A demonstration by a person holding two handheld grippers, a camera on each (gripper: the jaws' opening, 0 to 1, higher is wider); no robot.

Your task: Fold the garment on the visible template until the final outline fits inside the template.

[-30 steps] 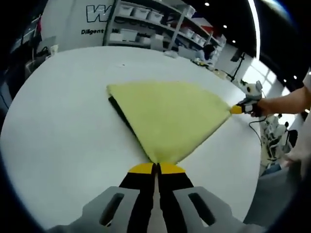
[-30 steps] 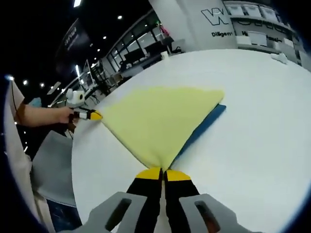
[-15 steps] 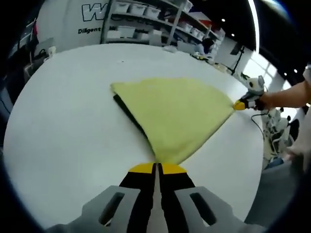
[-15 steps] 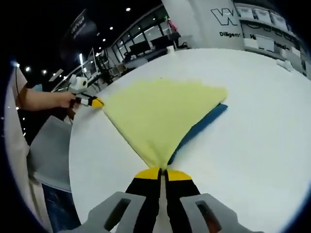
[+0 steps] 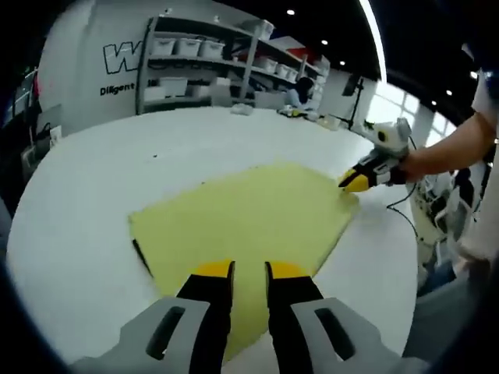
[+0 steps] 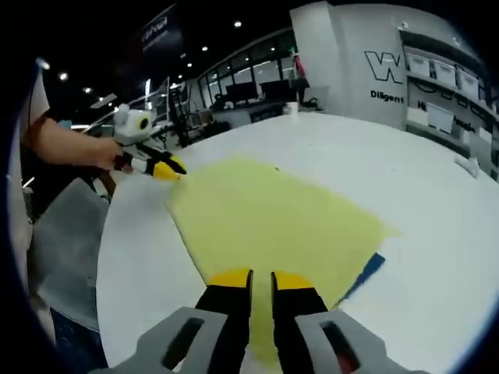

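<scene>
On the white round desk (image 5: pixel 70 234) a yellow cloth (image 5: pixel 242 226) lies flat, folded into a four-sided shape. Closest in the left gripper view, the left tongs (image 5: pixel 249 274) stand over the near edge of the cloth with their two yellow-tipped jaws parted, a strip of cloth showing in the gap between them; they grip nothing. Just left of them a thin dark edge of the template (image 5: pixel 142 257) comes out from under the cloth. Farther, at the right corner of the cloth, the right tongs (image 5: pixel 355 184) are held by a hand (image 5: pixel 425 160), their yellow tips close to the cloth corner. Behind the desk there are shelves with white boxes (image 5: pixel 187 70) and a white wall with dark letters (image 5: pixel 121 58).

Closest in the right gripper view, the right tongs (image 6: pixel 261 280) also have their jaws apart above the near edge of the cloth (image 6: pixel 273 218), and they hold nothing. To the right of them a blue corner of the template (image 6: pixel 362 274) shows from under the cloth edge. Farther to the left, the left tongs (image 6: pixel 164 170) come in, held by a hand (image 6: pixel 101 156), with the yellow tips near the far left corner of the cloth. Beyond the desk (image 6: pixel 421 171) a wall with letters (image 6: pixel 386 70) and more shelves (image 6: pixel 460 86) are visible.
</scene>
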